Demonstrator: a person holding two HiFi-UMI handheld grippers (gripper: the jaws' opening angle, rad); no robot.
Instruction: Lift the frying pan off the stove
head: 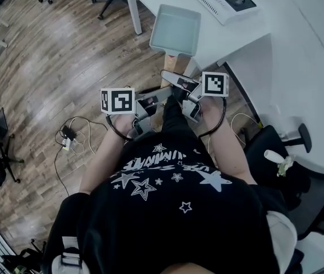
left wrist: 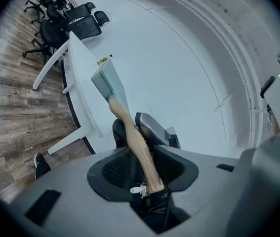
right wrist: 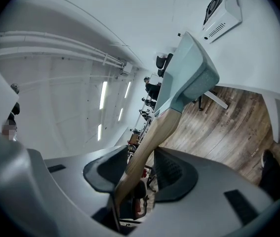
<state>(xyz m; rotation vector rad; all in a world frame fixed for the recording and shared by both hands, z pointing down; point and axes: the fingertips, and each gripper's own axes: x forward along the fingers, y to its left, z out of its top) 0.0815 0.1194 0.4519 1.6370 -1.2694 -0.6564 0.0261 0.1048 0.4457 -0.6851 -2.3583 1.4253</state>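
**Pan clear of the stove, held by 2 grippers**

Nearest the head camera is the person's black shirt [head: 173, 210] with its white stars, filling the lower half of the view. Just beyond it the 2 grippers meet on 1 wooden handle [head: 175, 61].

The left gripper [left wrist: 142, 158] has the butt end of the handle. Its jaws stand about half closed, with the wood running up between the meshed pads and the small hanging loop at the handle's end sitting down at the root of the jaws. The right gripper [right wrist: 140, 168] grips the same handle farther along, nearer the pan, with its jaws likewise part closed on the wood. Both point roughly level.

The frying pan [head: 176, 30], a square pale teal one that looks empty, hangs in the air at the corner of the white table [head: 247, 44], partly out over the wooden floor [head: 64, 56]. Nothing props it from below in either gripper view. The stove [head: 227, 1], a flat white unit with a dark round cooking zone, lies farther back on the table, well apart from the pan.

By my judgement the lift itself is done, since the pan is off the stove and carried by the handle alone. What is left, if anything, is to keep it steady, as the task names no place to set it down.
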